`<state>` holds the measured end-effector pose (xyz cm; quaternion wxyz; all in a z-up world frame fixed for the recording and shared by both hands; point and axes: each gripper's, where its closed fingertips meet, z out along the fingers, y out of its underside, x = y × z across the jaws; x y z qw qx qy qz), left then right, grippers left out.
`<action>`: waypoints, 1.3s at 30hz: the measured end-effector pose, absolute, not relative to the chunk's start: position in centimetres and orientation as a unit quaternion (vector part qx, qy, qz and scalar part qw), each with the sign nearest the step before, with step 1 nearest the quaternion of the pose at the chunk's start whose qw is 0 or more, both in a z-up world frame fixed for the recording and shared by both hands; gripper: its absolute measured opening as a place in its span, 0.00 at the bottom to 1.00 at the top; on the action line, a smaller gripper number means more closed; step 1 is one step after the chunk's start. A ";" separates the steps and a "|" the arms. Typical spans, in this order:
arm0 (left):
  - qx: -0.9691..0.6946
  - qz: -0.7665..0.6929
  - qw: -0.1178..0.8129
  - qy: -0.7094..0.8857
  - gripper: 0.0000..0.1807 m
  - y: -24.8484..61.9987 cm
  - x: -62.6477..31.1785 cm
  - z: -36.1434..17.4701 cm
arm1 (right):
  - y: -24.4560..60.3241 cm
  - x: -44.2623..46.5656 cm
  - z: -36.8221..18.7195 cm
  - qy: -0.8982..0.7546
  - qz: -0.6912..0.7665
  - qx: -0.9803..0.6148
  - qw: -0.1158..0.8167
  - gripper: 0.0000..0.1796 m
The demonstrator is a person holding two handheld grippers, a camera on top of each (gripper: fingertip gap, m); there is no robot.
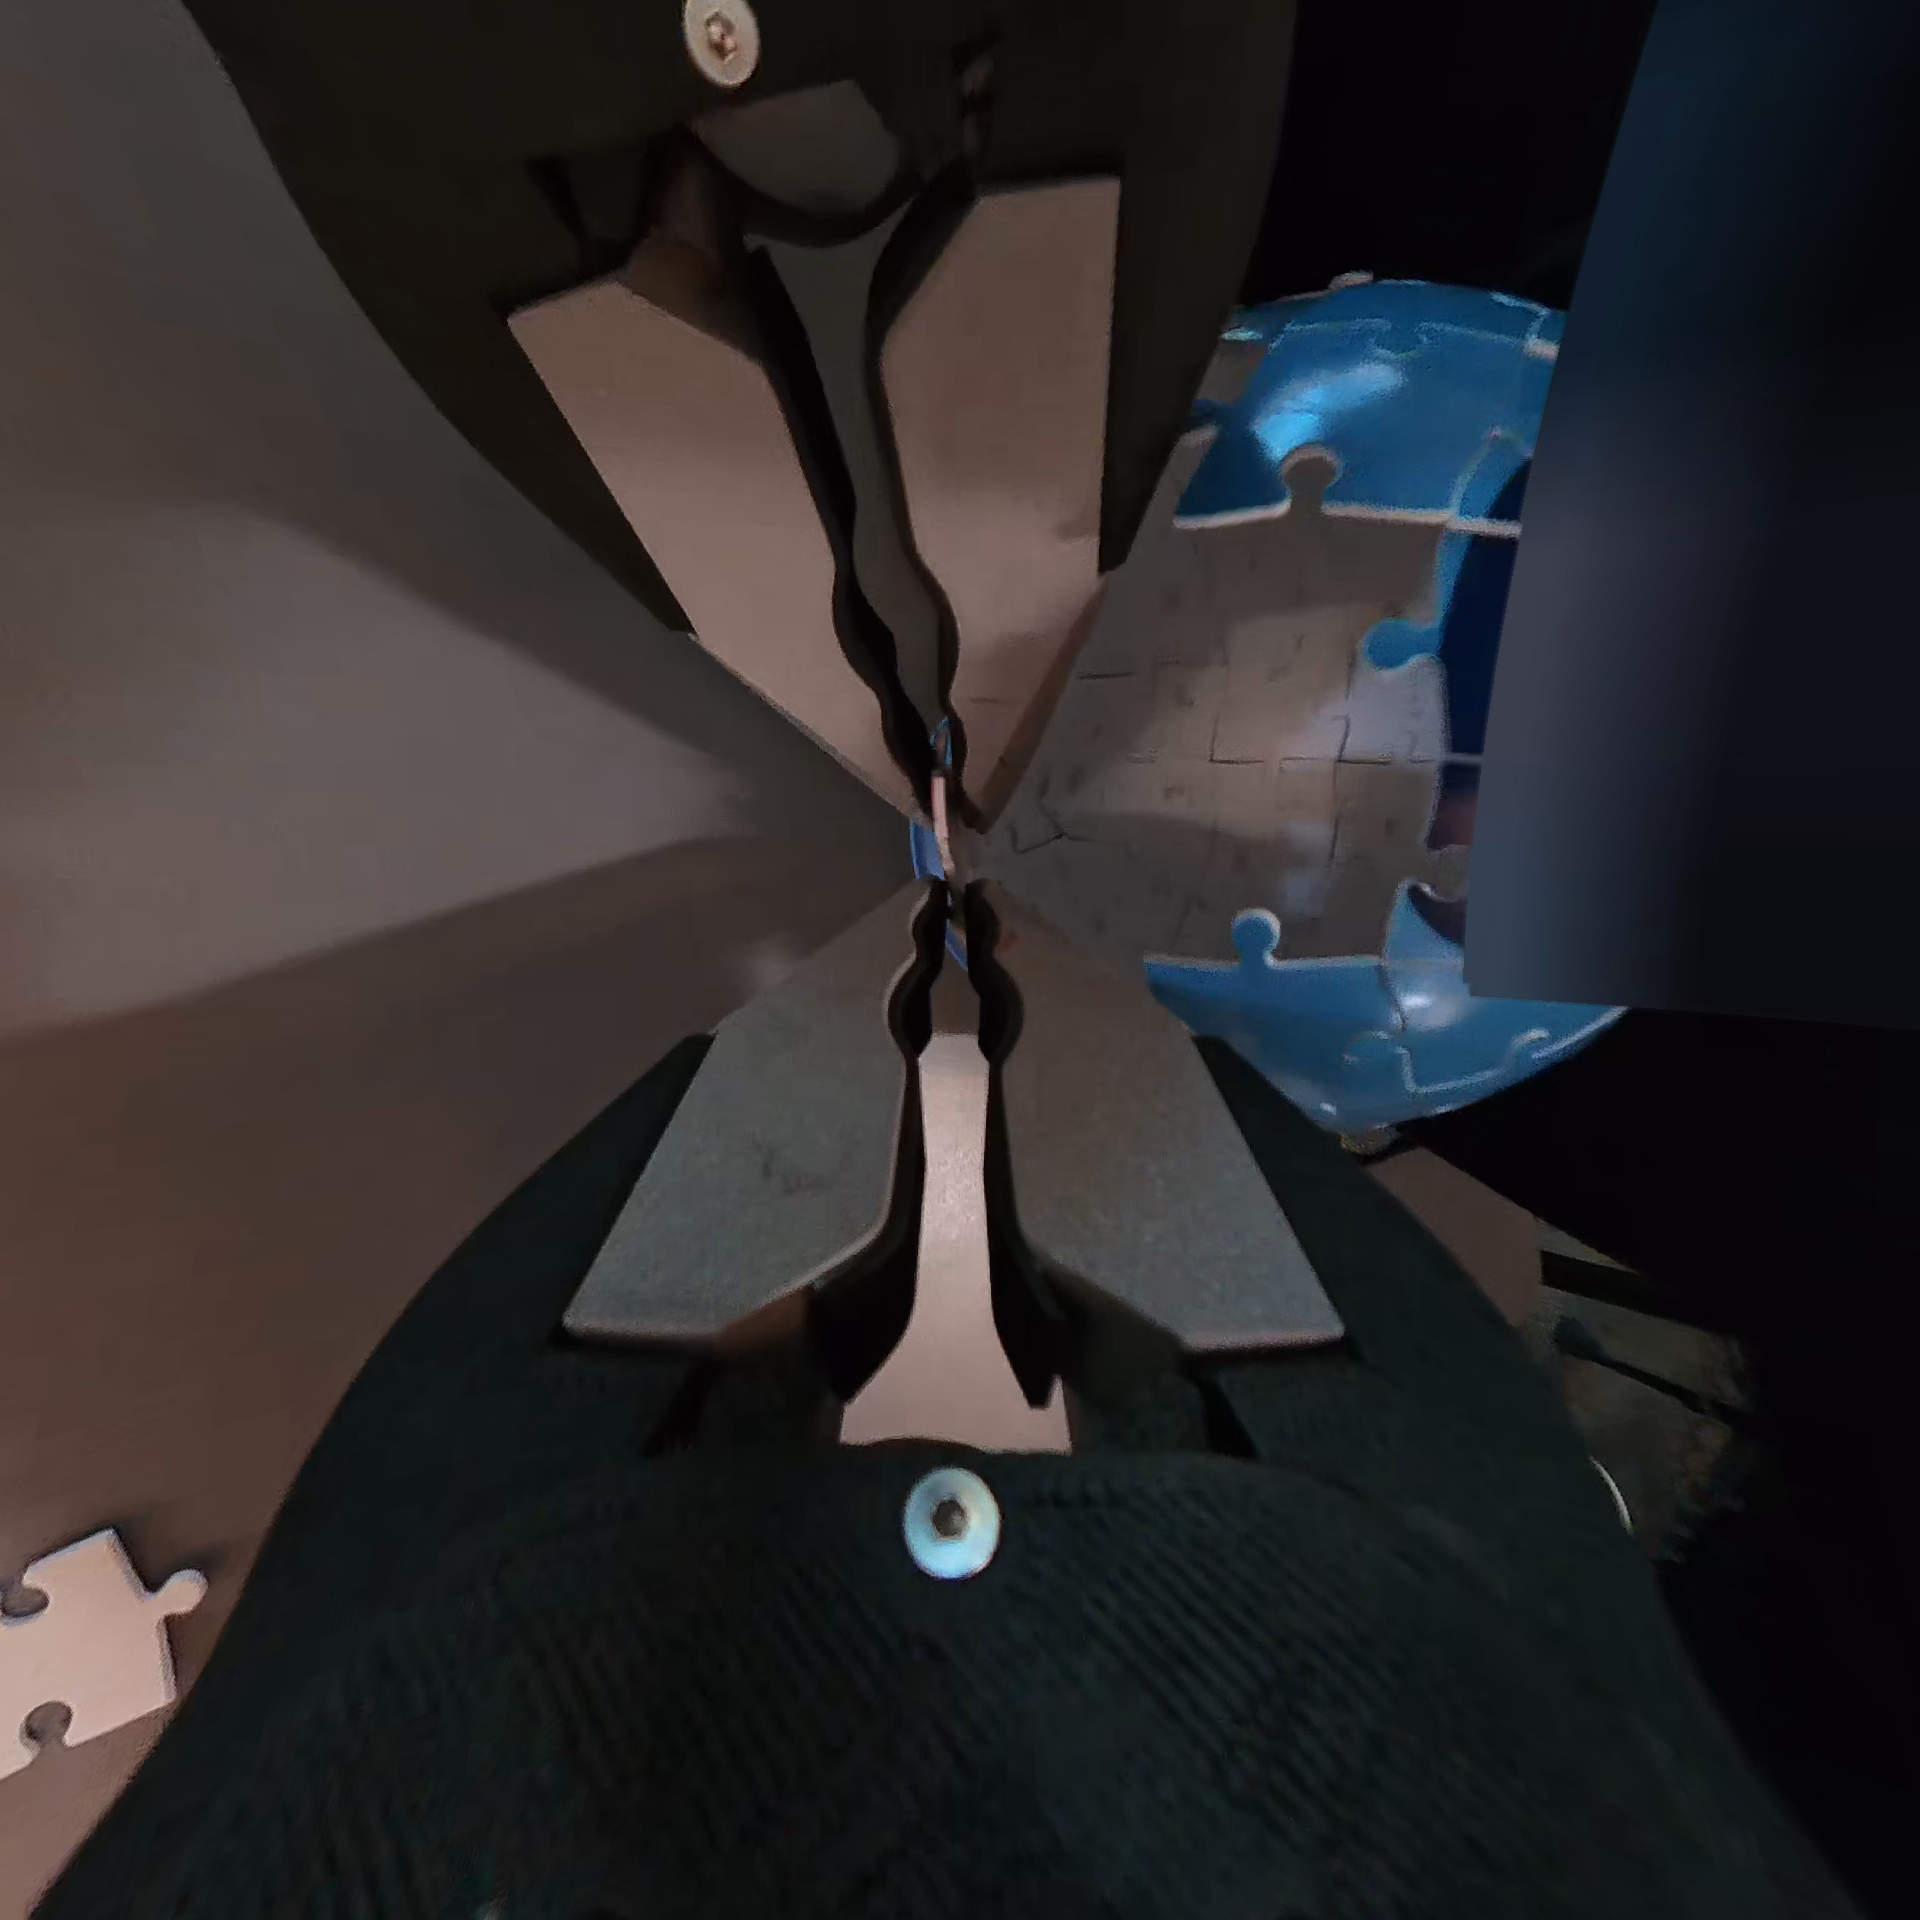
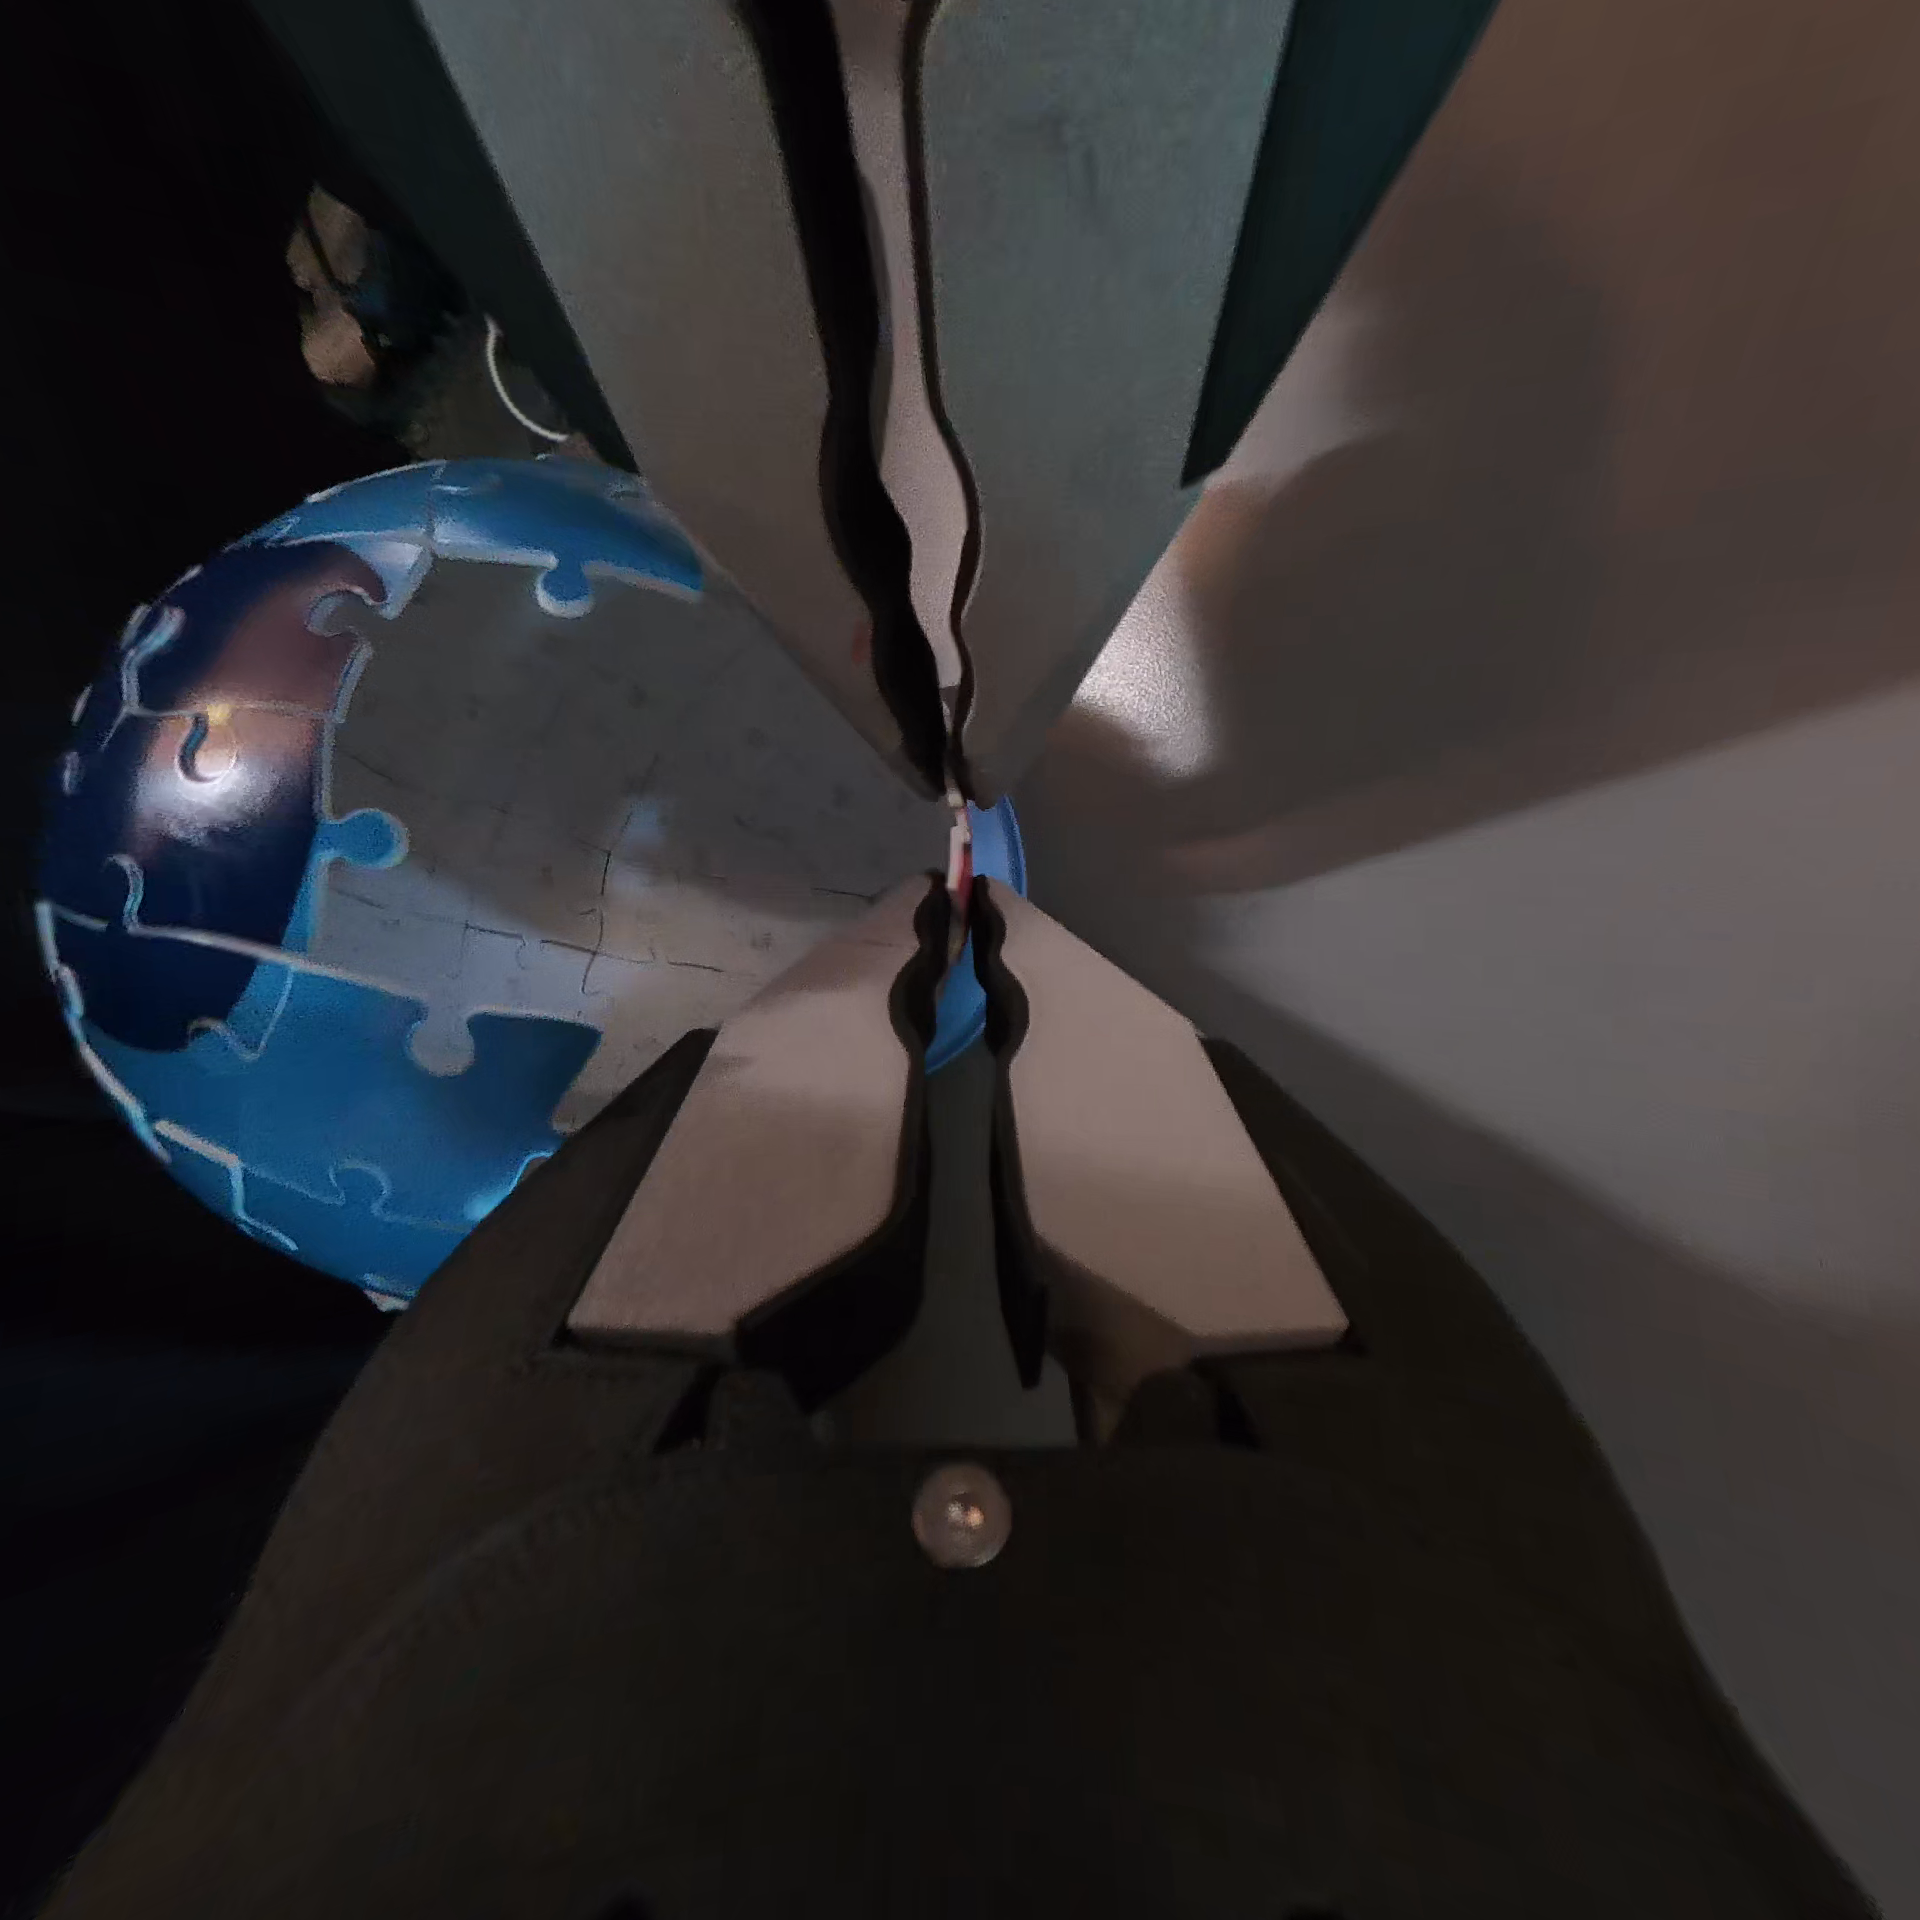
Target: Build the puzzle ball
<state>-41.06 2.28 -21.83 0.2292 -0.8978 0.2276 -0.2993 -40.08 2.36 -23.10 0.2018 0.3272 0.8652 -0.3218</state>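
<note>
Both tools pinch the ball's rim

My left tool and right tool each clamp the glossy blue half-built puzzle ball edge; I'd steady both, seating pieces around 9 o'clock

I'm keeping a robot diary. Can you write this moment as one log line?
left hand-held gripper: shut on puzzle ball rim | right hand-held gripper: shut on rim | ball: partly built | loose puzzle piece: on table

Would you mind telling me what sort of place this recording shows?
Probably an indoor tabletop workspace, dimly lit: a plain table, a loose puzzle piece lying on it, and the half-built puzzle ball.
</note>
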 end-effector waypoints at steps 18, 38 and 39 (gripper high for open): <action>-0.898 -0.296 0.226 0.234 0.01 2.4 -41.1 -21.7 | 2.8 -40.9 -22.1 0.881 -0.338 0.286 0.167 0.00; -0.894 -0.318 0.232 0.215 0.01 2.1 -41.1 -21.8 | 2.2 -40.7 -22.6 0.884 -0.320 0.292 0.174 0.01; -0.893 -0.319 0.233 0.214 0.01 2.0 -41.1 -21.8 | 2.2 -40.7 -22.6 0.884 -0.321 0.293 0.172 0.01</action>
